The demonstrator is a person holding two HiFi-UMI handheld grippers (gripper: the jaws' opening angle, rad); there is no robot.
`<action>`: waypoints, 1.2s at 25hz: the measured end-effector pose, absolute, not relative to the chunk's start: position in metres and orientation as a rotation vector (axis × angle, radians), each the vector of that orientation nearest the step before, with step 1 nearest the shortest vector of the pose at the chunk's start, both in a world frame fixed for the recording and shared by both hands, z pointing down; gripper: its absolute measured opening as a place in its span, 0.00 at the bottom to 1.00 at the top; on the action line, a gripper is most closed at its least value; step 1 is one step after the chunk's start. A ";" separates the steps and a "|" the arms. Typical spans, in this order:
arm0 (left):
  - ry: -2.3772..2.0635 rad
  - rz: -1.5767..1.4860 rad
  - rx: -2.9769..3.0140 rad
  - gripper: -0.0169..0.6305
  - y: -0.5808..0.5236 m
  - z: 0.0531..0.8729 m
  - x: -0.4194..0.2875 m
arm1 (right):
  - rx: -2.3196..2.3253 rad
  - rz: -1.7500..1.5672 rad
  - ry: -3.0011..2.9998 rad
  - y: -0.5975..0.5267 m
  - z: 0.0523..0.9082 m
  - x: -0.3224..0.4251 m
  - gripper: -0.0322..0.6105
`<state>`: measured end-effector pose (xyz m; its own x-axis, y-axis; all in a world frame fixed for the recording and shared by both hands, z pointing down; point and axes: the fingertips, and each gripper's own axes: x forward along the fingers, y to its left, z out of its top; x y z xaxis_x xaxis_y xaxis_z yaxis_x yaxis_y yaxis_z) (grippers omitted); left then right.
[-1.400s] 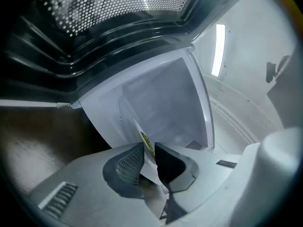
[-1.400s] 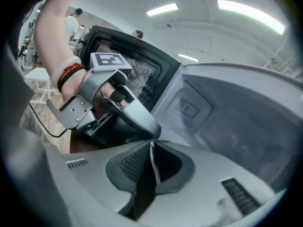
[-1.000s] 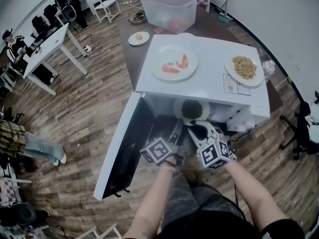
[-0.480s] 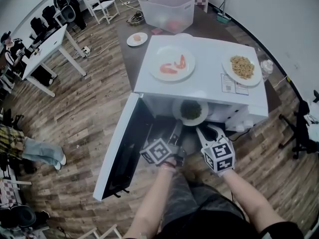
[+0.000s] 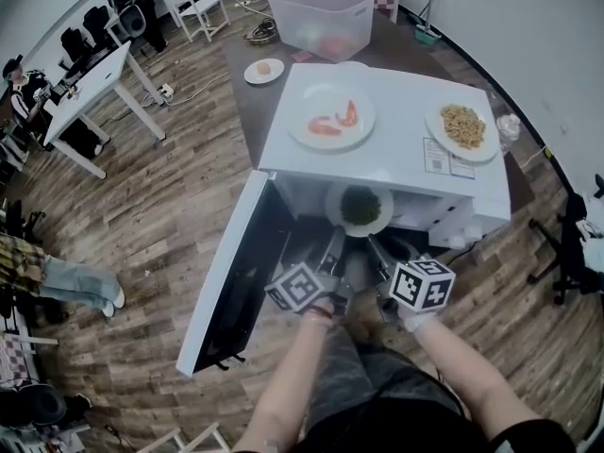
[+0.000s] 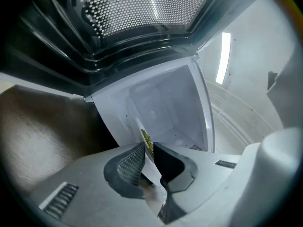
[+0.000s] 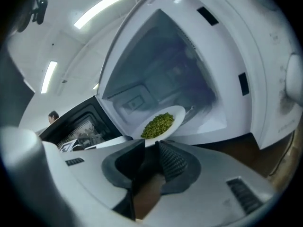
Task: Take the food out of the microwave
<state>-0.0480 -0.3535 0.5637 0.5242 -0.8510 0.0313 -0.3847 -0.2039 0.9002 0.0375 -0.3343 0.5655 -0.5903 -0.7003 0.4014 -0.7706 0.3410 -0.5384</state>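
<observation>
Rim of the plate (image 7: 177, 114), which carries the green food (image 7: 159, 125) at the mouth of the microwave (image 5: 396, 151), is clamped edge-on in my left gripper (image 6: 147, 150), while my right gripper (image 7: 151, 150) has just opened its jaws, empty, with that rim just beyond its tips.

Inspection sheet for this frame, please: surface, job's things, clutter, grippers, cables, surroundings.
Surface: microwave, door open, on a dark table.
Job's things: plate of green food at the microwave's mouth.
Clutter: shrimp plate, plate of tan food on top; clear bin, small plate behind.
Grippers: left gripper shut on the plate's rim; right gripper open, jaws just opening, rim at its tips, unpinched.
Cables: floor cable by the white table.
Surroundings: wood floor, chairs, people.
</observation>
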 end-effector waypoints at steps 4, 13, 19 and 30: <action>-1.039 -0.607 1.803 0.10 -0.352 0.564 -0.050 | 1.428 1.306 -2.476 -0.336 0.564 0.037 0.20; -1.022 -0.604 1.799 0.10 -0.346 0.565 -0.046 | 1.487 1.725 -2.419 -0.341 0.569 0.031 0.26; -1.010 -0.588 1.792 0.09 -0.337 0.571 -0.043 | 1.509 1.820 -2.375 -0.342 0.577 0.027 0.21; -0.998 -0.630 1.770 0.10 -0.338 0.566 -0.047 | 1.491 1.889 -2.448 -0.342 0.570 0.025 0.16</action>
<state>-0.0473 -0.3384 0.5656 0.5294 -0.8481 0.0213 -0.3452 -0.1924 0.9186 0.0249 -0.3423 0.5699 -0.5883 -0.7645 0.2633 -0.4484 0.0375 -0.8930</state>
